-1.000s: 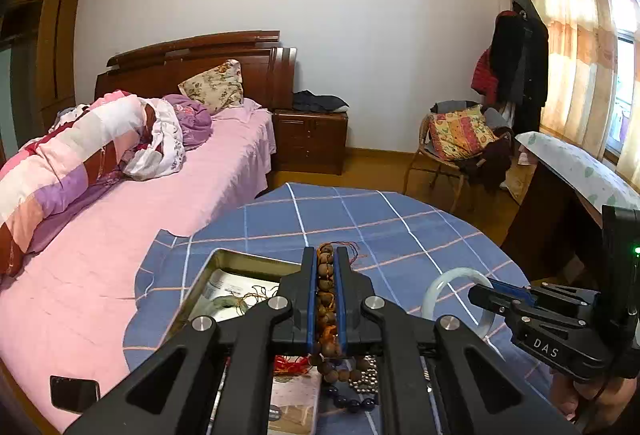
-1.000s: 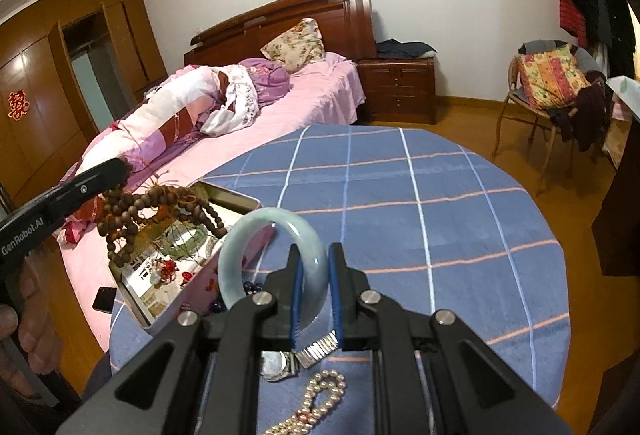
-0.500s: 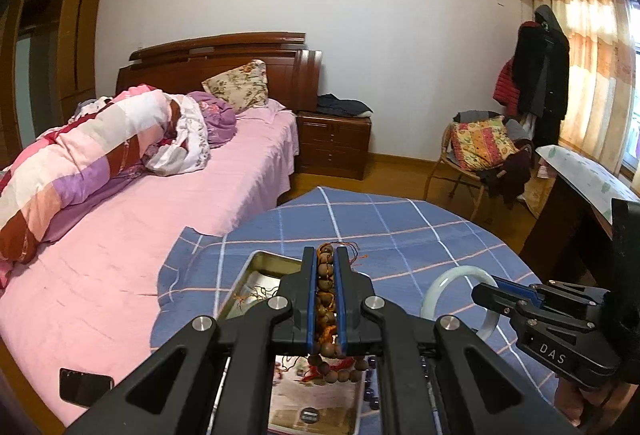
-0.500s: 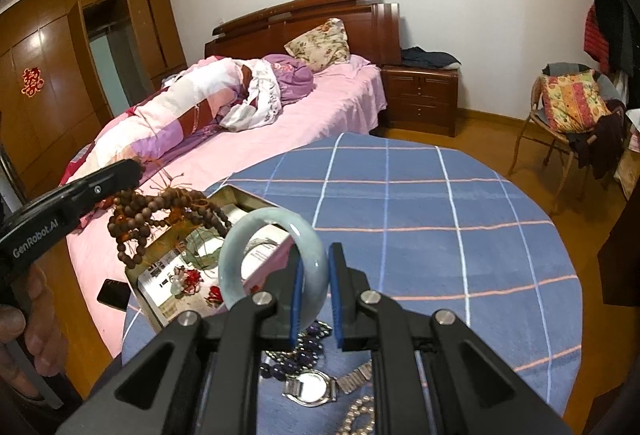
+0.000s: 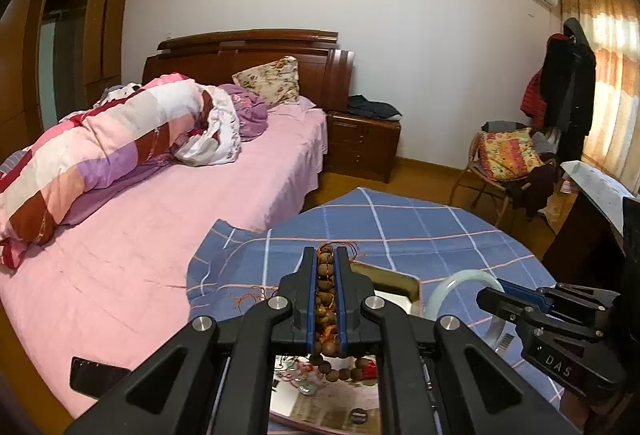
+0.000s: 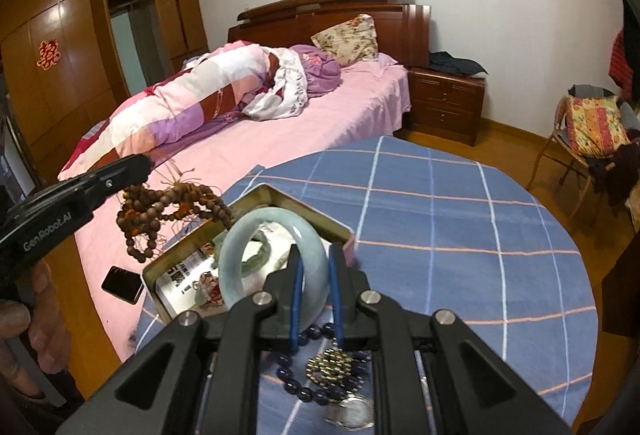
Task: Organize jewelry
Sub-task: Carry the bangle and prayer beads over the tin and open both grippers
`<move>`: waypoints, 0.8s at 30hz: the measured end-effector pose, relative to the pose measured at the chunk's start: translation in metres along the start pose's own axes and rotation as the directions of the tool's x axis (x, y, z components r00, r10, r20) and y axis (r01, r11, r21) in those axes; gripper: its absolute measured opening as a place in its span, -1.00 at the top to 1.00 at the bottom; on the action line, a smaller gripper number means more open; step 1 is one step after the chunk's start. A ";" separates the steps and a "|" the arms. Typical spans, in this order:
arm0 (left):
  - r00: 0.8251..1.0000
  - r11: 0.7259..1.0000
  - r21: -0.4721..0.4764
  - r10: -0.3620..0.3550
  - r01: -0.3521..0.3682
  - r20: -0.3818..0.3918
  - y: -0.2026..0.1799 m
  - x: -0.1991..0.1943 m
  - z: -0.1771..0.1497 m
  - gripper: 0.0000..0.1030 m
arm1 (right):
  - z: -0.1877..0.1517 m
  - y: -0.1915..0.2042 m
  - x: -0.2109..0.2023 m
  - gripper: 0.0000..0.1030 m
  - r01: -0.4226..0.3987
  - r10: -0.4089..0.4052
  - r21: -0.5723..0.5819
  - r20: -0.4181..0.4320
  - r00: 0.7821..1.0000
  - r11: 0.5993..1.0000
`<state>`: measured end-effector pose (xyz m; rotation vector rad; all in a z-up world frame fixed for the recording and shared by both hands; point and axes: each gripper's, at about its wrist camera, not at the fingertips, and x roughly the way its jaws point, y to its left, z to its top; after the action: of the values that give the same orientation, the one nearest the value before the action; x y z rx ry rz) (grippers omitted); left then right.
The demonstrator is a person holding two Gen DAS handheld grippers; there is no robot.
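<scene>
While pinched upright, pale green jade bangle [image 6: 276, 255] looks translucent.

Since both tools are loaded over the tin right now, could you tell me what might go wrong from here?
1. The wooden beads dangle in loose loops from the left tool, partly past the tin toward the bed; released there, they may miss it.
2. The pale bangle is pinched by its rim in the right tool; it could slip and strike the tin or the bangle already inside.

Home bedroom, pink bed [image 5: 168, 235], wooden wardrobe [image 6: 72, 67], nightstand [image 5: 362, 147]
</scene>
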<state>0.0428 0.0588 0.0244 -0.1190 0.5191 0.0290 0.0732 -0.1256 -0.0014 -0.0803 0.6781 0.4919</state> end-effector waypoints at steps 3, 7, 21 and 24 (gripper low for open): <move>1.000 1.000 -0.005 0.014 -0.014 -0.007 0.004 0.003 -0.002 0.87 | 0.000 0.012 0.008 0.71 -0.013 0.013 -0.024 -0.012 1.000 1.000; 0.999 0.999 -0.009 0.035 -0.035 -0.025 0.011 0.007 -0.009 0.87 | -0.002 0.025 0.017 0.71 -0.025 0.023 -0.048 -0.035 0.999 0.999; 0.992 0.999 -0.024 0.030 -0.034 -0.126 0.015 0.031 -0.035 0.87 | -0.023 0.045 0.050 0.71 -0.043 0.031 -0.092 -0.134 0.990 0.995; 0.990 0.999 -0.018 0.040 -0.043 -0.137 0.014 0.033 -0.038 0.87 | -0.026 0.046 0.052 0.71 -0.043 0.029 -0.096 -0.148 0.989 0.994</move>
<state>0.0518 0.0677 -0.0267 -0.1314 0.6578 0.0676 0.0723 -0.0697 -0.0500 -0.1995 0.7995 0.5584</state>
